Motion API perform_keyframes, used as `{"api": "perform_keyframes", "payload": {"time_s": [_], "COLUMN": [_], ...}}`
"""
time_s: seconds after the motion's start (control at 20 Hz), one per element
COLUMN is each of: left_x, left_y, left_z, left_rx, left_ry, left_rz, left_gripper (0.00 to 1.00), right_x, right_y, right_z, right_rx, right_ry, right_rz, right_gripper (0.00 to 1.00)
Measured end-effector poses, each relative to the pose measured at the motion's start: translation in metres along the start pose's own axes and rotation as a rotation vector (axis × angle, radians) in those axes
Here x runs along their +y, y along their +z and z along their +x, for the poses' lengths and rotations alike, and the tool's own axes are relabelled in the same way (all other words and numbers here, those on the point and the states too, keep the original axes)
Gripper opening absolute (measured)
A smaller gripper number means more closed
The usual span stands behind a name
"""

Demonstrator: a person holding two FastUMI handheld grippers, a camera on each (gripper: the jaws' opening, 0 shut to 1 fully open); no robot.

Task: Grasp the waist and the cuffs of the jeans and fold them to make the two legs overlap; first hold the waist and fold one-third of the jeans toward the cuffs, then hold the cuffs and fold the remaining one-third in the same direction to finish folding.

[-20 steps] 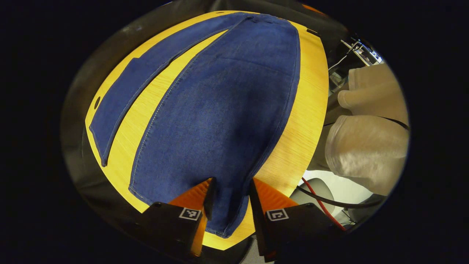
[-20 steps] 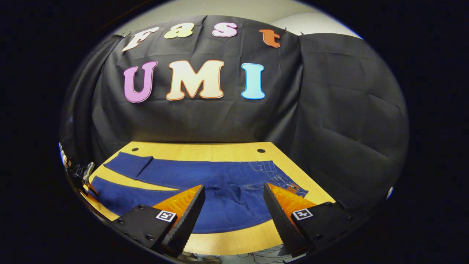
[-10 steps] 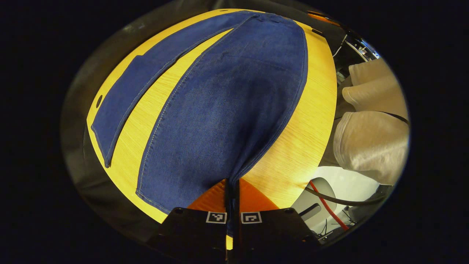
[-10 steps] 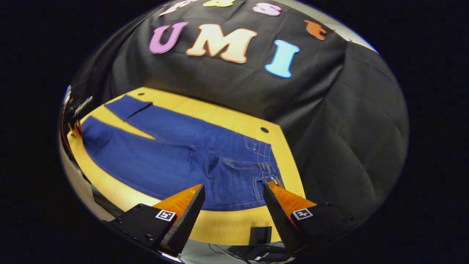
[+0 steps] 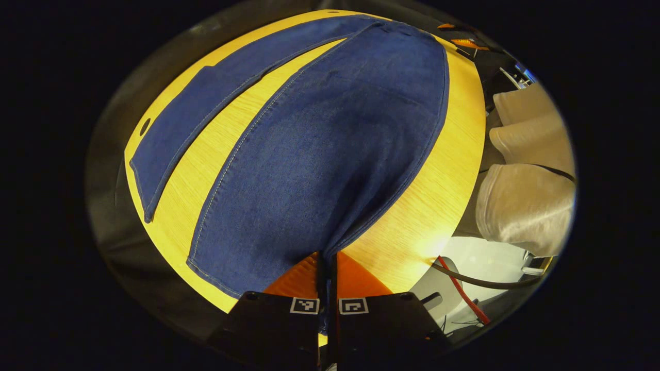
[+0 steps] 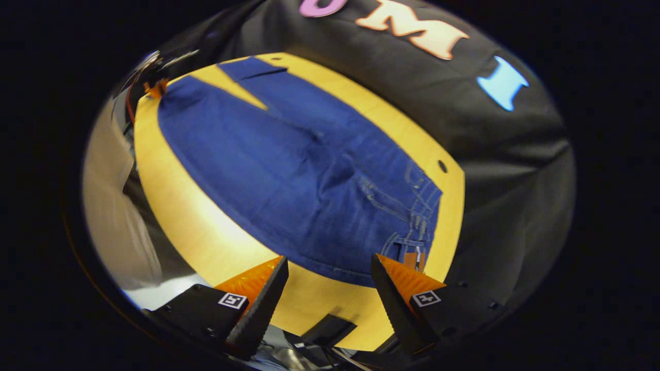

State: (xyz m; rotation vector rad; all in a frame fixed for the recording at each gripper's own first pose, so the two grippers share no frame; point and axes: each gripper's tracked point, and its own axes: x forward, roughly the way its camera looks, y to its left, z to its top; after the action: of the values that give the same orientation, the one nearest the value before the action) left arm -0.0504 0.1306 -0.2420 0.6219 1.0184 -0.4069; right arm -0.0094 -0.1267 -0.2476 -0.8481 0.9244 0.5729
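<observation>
Two grippers: left gripper [image 5: 326, 265] pinching jeans [image 5: 319, 149] cuff; right gripper [image 6: 326, 281] spread, hovering beside waist [image 6: 420, 216].

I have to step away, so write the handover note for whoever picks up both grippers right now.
Left gripper: shut on the near leg's cuff at the table's front corner.
Right gripper: open, hovering just off the table edge near the waist, holding nothing.
Jeans: spread flat, waist to the right, legs apart with bare wood between them; the far leg lies untouched.
Done: cuff grasp only.
Left: grip the waist, lay the near leg over the far one, then both thirds folds.
</observation>
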Motion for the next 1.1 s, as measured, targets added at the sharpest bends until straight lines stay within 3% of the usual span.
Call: {"api": "perform_keyframes", "payload": {"time_s": [0.15, 0.45, 0.85, 0.9, 0.95, 1.0, 1.05, 1.1], "left_x": [0.000, 0.001, 0.002, 0.002, 0.003, 0.003, 0.003, 0.003], "left_y": [0.000, 0.001, 0.001, 0.001, 0.001, 0.002, 0.002, 0.003], "left_z": [0.000, 0.001, 0.002, 0.002, 0.002, 0.002, 0.002, 0.001], "left_rx": [0.009, 0.040, 0.076, 0.075, 0.071, 0.068, 0.064, 0.061], "left_ry": [0.004, -0.006, -0.036, -0.037, -0.038, -0.037, -0.037, -0.040], "left_rz": [-0.016, -0.016, -0.012, -0.017, -0.020, -0.021, -0.022, -0.024], "left_gripper": [0.00, 0.00, 0.00, 0.00, 0.00, 0.00, 0.00, 0.00], "right_x": [0.007, 0.005, 0.016, 0.017, 0.017, 0.017, 0.016, 0.016], "right_y": [-0.013, -0.024, -0.031, -0.029, -0.030, -0.028, -0.028, -0.029], "right_z": [0.024, 0.055, 0.066, 0.067, 0.068, 0.069, 0.069, 0.069], "right_rx": [0.091, 0.194, 0.283, 0.291, 0.297, 0.299, 0.302, 0.306], "right_ry": [0.084, 0.176, 0.306, 0.312, 0.312, 0.310, 0.309, 0.305], "right_rz": [-0.099, -0.138, -0.076, -0.072, -0.068, -0.066, -0.061, -0.049], "right_gripper": [1.00, 1.00, 0.96, 0.96, 0.87, 0.87, 0.94, 0.87]}}
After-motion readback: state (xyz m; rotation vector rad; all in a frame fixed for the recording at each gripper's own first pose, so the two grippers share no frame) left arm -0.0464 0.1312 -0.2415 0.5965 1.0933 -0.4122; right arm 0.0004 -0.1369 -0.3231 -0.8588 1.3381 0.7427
